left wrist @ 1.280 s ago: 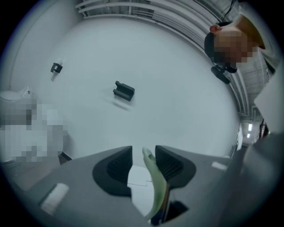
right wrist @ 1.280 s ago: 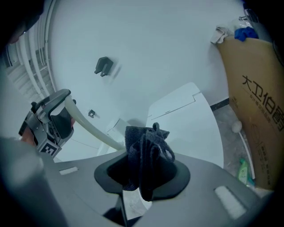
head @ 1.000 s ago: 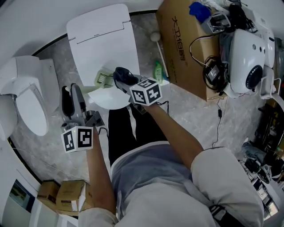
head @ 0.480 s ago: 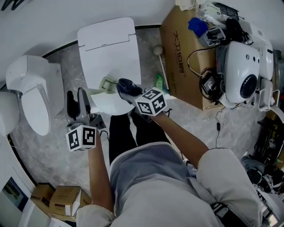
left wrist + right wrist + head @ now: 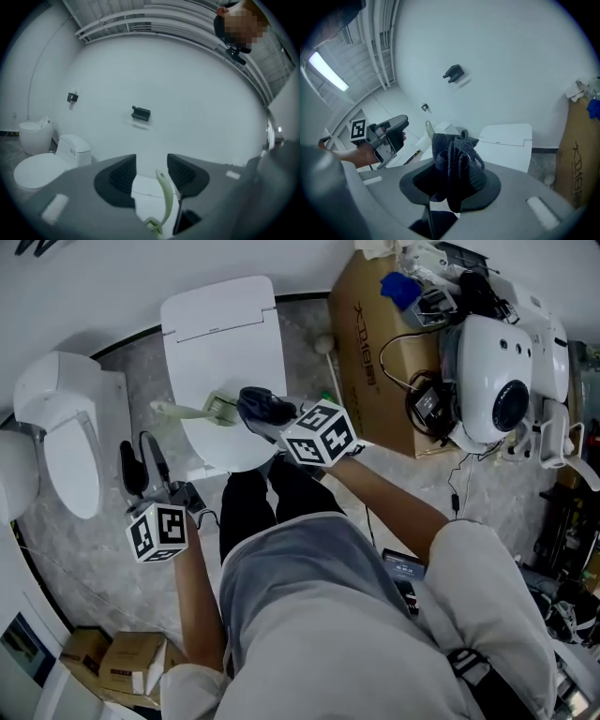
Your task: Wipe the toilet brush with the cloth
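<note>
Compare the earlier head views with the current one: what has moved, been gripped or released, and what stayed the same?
The left gripper, jaws open, has drawn back to the person's left, away from the toilet brush, whose green handle now lies fully exposed on the toilet lid. No grasp or release is visible. The right gripper stays shut on the dark cloth beside the brush head.

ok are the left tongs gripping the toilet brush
No, the left tongs stand open, with the toilet brush lying beyond them on the toilet lid.
</note>
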Motion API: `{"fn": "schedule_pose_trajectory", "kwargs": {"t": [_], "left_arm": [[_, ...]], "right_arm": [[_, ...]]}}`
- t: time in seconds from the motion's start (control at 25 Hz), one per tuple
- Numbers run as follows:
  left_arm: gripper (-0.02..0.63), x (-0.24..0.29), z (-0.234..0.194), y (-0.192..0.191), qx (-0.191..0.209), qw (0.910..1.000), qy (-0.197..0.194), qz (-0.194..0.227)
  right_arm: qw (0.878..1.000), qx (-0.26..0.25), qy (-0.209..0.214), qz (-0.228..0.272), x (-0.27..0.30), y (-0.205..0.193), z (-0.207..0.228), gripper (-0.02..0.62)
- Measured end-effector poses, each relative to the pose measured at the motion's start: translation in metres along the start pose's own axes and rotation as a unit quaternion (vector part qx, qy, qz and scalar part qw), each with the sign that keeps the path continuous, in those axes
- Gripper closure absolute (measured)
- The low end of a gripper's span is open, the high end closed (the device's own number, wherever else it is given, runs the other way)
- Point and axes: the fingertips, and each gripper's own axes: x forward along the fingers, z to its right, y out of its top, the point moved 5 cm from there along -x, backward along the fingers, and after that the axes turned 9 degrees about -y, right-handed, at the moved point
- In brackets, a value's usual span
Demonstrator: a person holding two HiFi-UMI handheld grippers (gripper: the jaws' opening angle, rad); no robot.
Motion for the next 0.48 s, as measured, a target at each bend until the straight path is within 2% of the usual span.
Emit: {"fn": "schedule_pose_trajectory", "kwargs": {"t": [0.24,0.48], "left_arm": [[0.606,-0.024,0.022,0.008,-0.006,0.9997,-0.024,-0.007],[0.606,-0.045,0.053,0.017,-0.011,0.9983,-0.057,-0.011]], "right_arm": [[1.000,-0.016,-0.007,0.013,-0.031,0.022,0.000,0.495],[0.998,-0.048,0.008,0.025,-0.059,0.042,-0.017,0.495]]}}
